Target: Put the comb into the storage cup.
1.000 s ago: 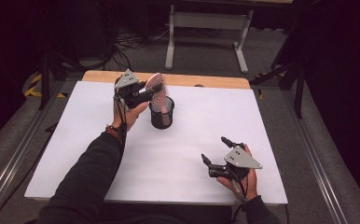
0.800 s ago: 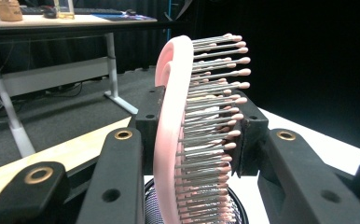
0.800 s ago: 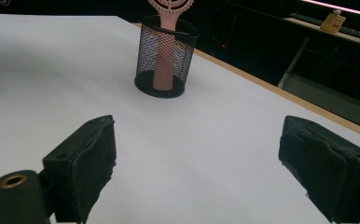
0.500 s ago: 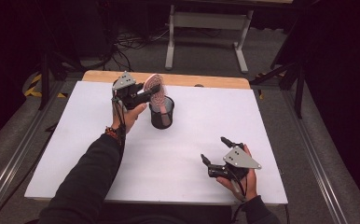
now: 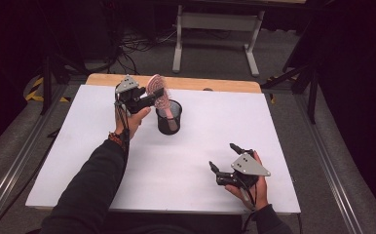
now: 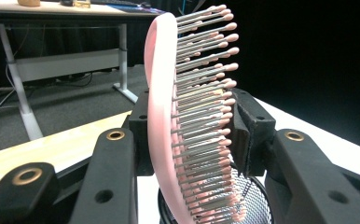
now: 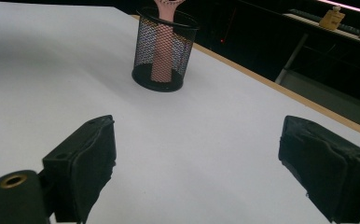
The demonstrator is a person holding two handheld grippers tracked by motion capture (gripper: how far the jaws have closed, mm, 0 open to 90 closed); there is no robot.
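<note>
A pink hairbrush [image 5: 157, 90] stands with its handle down inside a black mesh cup [image 5: 169, 119] at the back centre of the white table [image 5: 79, 161]. My left gripper [image 5: 152, 100] is shut on the brush head just above the cup rim. In the left gripper view one pad presses the hairbrush's [image 6: 162, 116] pink back and the other meets the bristle tips, with the mesh cup [image 6: 258, 205] below. My right gripper [image 5: 222, 156] is held open over the front right of the table, apart from everything. Its view shows the cup [image 7: 143, 51] ahead with the brush handle [image 7: 162, 51] inside.
A wooden strip [image 5: 215, 84] runs along the table's far edge. Beyond it are a grey desk frame [image 5: 215, 22] and cables on the floor. Metal rails [image 5: 329, 161] flank the table on both sides.
My left gripper has shifted slightly to the left with the brush head, tilting it a little more. The right gripper has barely moved.
</note>
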